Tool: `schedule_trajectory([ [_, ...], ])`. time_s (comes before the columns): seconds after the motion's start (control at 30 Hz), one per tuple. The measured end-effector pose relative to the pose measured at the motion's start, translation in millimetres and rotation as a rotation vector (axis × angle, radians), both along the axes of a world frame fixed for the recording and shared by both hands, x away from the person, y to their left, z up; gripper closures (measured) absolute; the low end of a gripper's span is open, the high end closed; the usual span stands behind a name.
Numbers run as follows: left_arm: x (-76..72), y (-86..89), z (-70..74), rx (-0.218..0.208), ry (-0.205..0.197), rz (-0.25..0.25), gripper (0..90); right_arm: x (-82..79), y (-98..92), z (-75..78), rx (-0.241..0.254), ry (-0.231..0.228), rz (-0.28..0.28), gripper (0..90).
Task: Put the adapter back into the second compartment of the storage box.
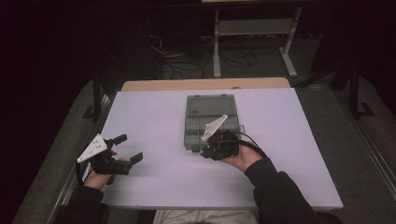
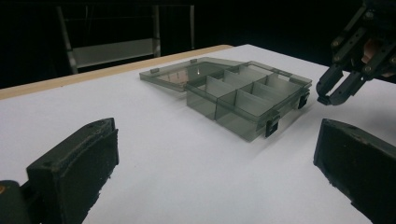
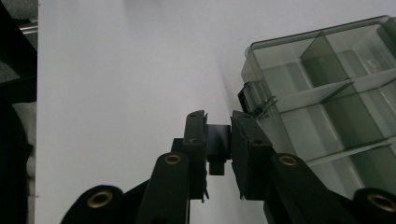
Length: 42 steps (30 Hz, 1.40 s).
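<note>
On the white table [image 1: 154,112], an open grey compartment box [image 1: 212,122] sits near the far edge, the right gripper [image 1: 208,151] at its near side, the left gripper [image 1: 132,148] spread wide near the left edge.

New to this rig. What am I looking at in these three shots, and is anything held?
A person holds a hand-held gripper in each hand. The high view looks down on the white table; each gripper view comes from a camera riding on that gripper.

On the table lies an open, smoky-grey transparent plastic compartment box, its lid folded flat behind and its visible compartments empty.

The left gripper is open, holding nothing. The right gripper, at the box's near edge beside a latch, has its fingers closed on a small black block.
</note>
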<state>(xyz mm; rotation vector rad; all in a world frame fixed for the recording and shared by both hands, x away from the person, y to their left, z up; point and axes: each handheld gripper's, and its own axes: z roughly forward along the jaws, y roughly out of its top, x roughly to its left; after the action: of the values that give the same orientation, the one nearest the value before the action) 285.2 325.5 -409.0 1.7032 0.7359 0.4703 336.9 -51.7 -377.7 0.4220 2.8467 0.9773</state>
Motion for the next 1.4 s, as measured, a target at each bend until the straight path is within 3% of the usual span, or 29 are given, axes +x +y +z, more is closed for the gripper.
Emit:
schedule_trajectory([
  [0.6,0.1,0.2,-0.1,-0.001,0.001,-0.001,0.0,12.8,2.3,18.9,-0.017,-0.022,-0.01,74.6],
  [1.3,0.1,-0.1,-0.1,0.0,-0.001,-0.003,0.0,44.5,8.3,37.5,-0.036,-0.031,-0.041,74.6],
  [1.4,0.0,-0.1,0.0,0.001,0.0,-0.004,0.0,49.0,9.3,37.9,-0.056,-0.031,-0.054,74.6],
])
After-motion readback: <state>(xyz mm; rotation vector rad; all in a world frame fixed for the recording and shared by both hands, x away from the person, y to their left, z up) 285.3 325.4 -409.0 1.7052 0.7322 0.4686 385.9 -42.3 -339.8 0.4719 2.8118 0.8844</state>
